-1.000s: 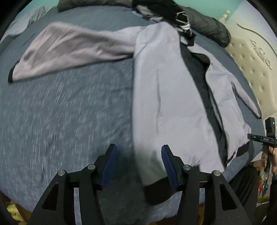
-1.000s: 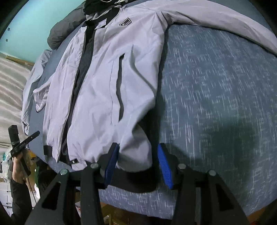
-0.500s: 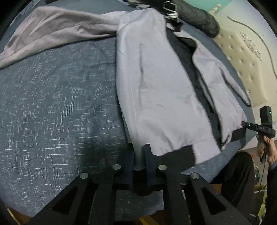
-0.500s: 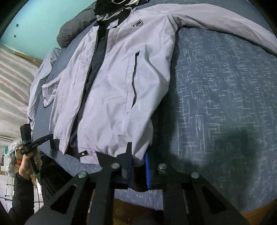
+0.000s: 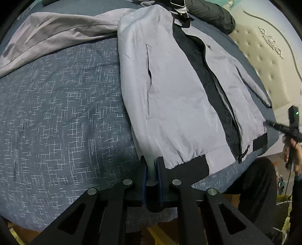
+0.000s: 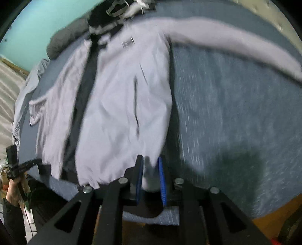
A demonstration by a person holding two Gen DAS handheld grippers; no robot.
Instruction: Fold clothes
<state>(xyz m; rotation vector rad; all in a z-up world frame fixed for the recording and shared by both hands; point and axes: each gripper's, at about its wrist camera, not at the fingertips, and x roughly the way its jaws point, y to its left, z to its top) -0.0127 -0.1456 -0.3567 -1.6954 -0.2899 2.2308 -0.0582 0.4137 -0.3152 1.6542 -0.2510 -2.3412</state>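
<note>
A light grey jacket (image 5: 169, 94) with a black lining and black hem band lies open, front up, on a dark blue speckled bed cover (image 5: 66, 113). My left gripper (image 5: 152, 164) pinches the jacket's near hem corner; its jaws are opening slightly, with fabric still pressed between the pads. In the right wrist view, which is blurred, the jacket (image 6: 117, 105) has its other hem corner lifted off the bed. My right gripper (image 6: 150, 164) grips that corner, jaws easing open around bunched cloth. One sleeve (image 5: 56, 32) lies spread to the side, and so does the other sleeve (image 6: 236, 45).
Dark clothes (image 5: 207, 11) are piled at the bed's far end beyond the collar. A padded cream headboard (image 5: 264, 56) stands to the right. The person's dark trousers (image 5: 260, 181) are at the bed's near edge. A teal wall (image 6: 47, 20) is behind the bed.
Both grippers went from open around the hem corners to closed on them. The right one has since risen, lifting its corner; the left shifted closer to the hem.
</note>
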